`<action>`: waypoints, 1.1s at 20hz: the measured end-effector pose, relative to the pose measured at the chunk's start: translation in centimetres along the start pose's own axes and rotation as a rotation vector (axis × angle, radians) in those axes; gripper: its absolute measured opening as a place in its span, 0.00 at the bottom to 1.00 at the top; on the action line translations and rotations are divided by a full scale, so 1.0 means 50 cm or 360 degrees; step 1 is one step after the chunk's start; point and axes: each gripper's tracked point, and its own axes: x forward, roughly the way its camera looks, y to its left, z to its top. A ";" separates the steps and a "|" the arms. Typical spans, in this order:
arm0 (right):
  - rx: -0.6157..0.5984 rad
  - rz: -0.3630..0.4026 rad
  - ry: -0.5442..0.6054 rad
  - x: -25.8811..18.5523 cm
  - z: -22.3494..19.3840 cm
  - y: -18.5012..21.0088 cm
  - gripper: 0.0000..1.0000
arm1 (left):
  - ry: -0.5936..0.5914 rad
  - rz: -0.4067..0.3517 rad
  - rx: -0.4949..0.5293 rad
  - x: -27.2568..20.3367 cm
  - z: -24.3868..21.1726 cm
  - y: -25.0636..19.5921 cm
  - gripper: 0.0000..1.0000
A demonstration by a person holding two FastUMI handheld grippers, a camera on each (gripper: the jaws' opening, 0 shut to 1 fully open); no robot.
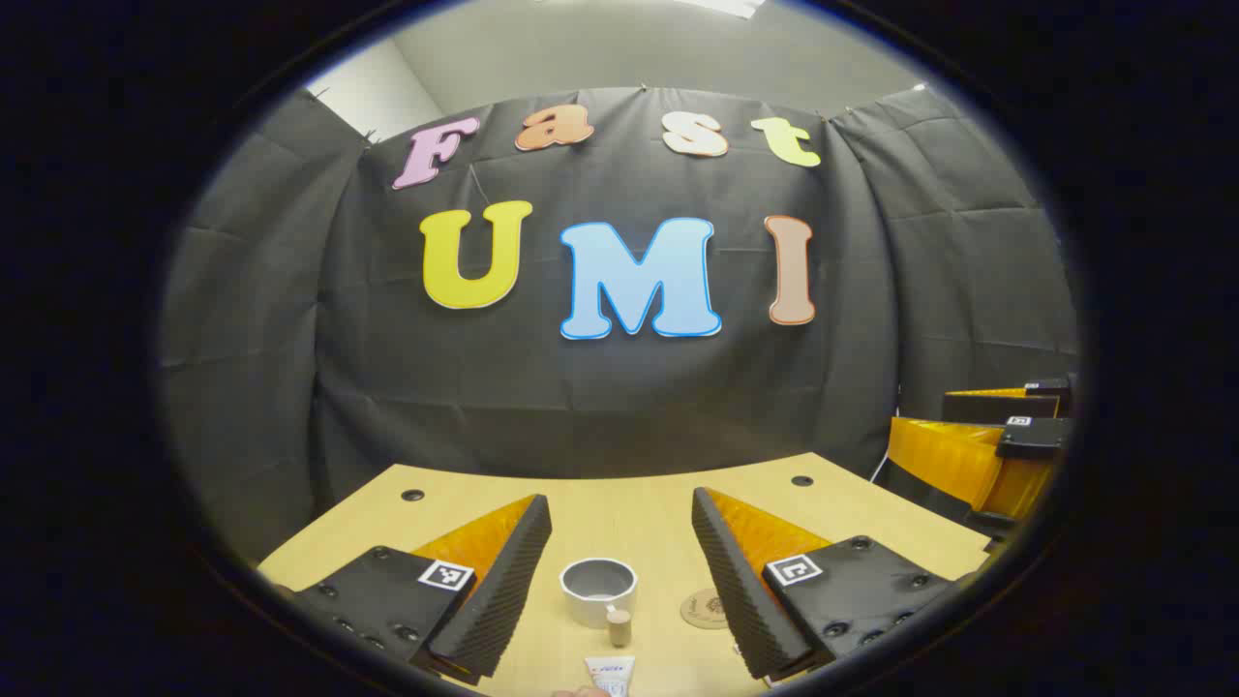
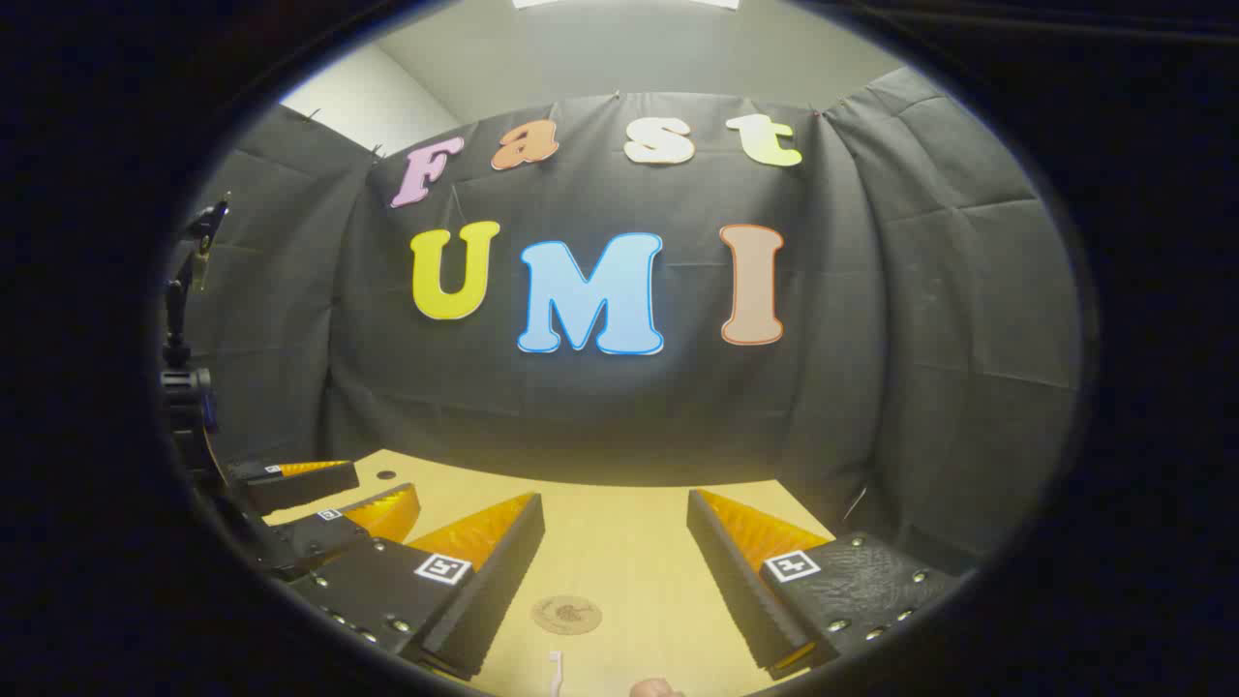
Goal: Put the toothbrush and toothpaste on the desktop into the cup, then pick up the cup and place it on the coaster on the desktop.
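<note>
A pale cup (image 1: 598,589) stands upright on the wooden desktop (image 1: 629,528), in the gap between my left gripper's (image 1: 619,503) open fingers. Just in front of it lies the white toothpaste tube (image 1: 610,672), its brown cap (image 1: 619,626) pointing at the cup. A round cork coaster (image 1: 706,609) lies to the cup's right, partly behind the right finger. In the right gripper view the coaster (image 2: 566,614) sits between my right gripper's (image 2: 616,500) open fingers, and the white toothbrush tip (image 2: 555,670) shows at the bottom edge. Neither gripper holds anything.
The right gripper (image 1: 920,410) hovers at the desk's right side in the left gripper view; the left gripper (image 2: 385,482) appears at the left in the right gripper view. Two cable holes (image 1: 412,495) (image 1: 801,480) mark the desk's far edge. Black cloth walls the booth.
</note>
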 end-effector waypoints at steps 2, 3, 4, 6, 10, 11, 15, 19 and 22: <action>0.0006 0.0003 0.0016 0.002 -0.004 0.002 0.95 | 0.0007 0.0000 -0.0004 0.001 -0.003 0.001 0.94; 0.0011 0.0003 0.0023 0.003 -0.005 0.004 0.95 | 0.0009 0.0000 -0.0006 0.002 -0.002 0.000 0.94; 0.0015 0.0002 0.0034 0.004 -0.009 0.004 0.94 | 0.0011 0.0000 -0.0008 0.002 -0.001 0.000 0.94; 0.0021 0.0002 0.0052 0.003 -0.013 0.004 0.94 | 0.0020 0.0001 -0.0012 0.004 -0.005 0.001 0.94; 0.0034 -0.0004 0.0092 0.007 -0.024 0.006 0.95 | 0.0038 0.0011 -0.0028 0.006 -0.009 0.004 0.94; 0.0037 -0.0004 0.0105 0.008 -0.026 0.005 0.95 | 0.0047 0.0013 -0.0032 0.008 -0.012 0.005 0.94; 0.0036 -0.0009 0.0173 0.009 -0.046 0.006 0.95 | 0.0114 0.0018 -0.0040 0.014 -0.036 0.013 0.94; 0.0067 0.0015 0.0318 0.010 -0.092 0.014 0.96 | 0.0281 -0.0024 -0.0076 0.024 -0.092 0.006 0.94; 0.0124 0.0033 0.0462 0.011 -0.137 0.022 0.95 | 0.0424 -0.0049 -0.0097 0.019 -0.140 0.001 0.94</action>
